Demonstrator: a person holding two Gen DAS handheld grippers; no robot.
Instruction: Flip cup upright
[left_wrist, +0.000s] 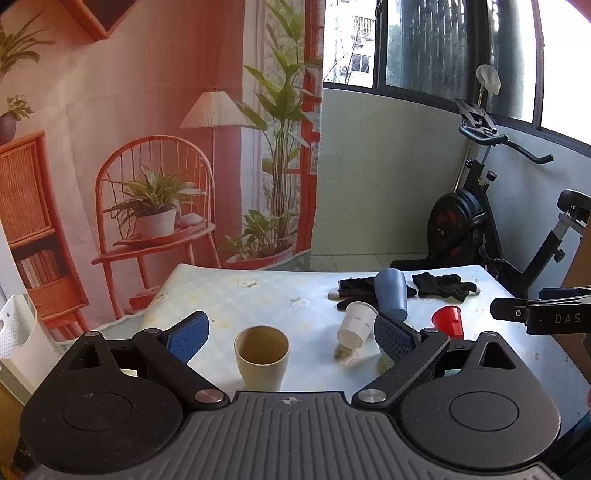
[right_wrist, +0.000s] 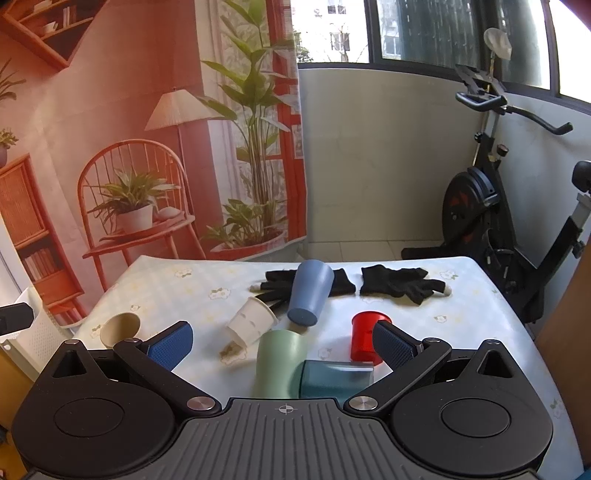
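The table (right_wrist: 480, 314) has a pale flowered cover. Both grippers hover above it, jaws spread, holding nothing: left gripper (left_wrist: 291, 330), right gripper (right_wrist: 282, 341). Nearest, the beige cup (left_wrist: 261, 356) stands upright and looks empty. The green cup (right_wrist: 279, 363) lies on its side, probably next to flip. Farther, the blue cup (right_wrist: 309, 291) leans on black gloves (right_wrist: 400, 282).

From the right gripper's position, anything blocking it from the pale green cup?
Nothing visible. The right gripper is open, with the tipped pale green cup directly ahead between its fingers. The teal cup touches the green cup's right side.
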